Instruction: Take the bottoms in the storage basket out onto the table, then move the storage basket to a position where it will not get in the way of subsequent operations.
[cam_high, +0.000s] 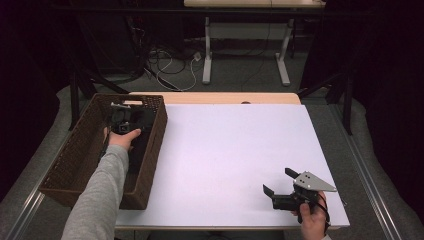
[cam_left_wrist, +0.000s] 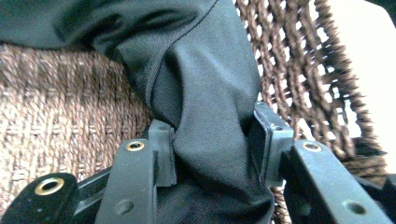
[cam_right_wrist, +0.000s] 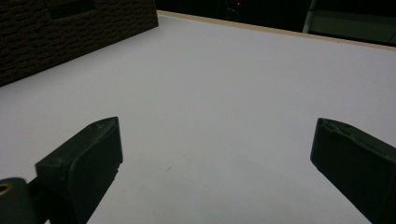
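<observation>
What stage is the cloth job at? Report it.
Done: the left gripper has shut its fingers on the dark cloth inside the basket.
In hand: the cloth is bunched in that grip, still in the basket.
Left: bringing it out onto the table, where the right gripper waits open.

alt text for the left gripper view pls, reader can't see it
Close-up of the left gripper with its two black fingers pinching a bunched fold of black cloth between them. Behind the cloth is the brown woven wicker basket, its floor at left and its open-weave wall at right, with bright white surface showing through the gaps.
</observation>
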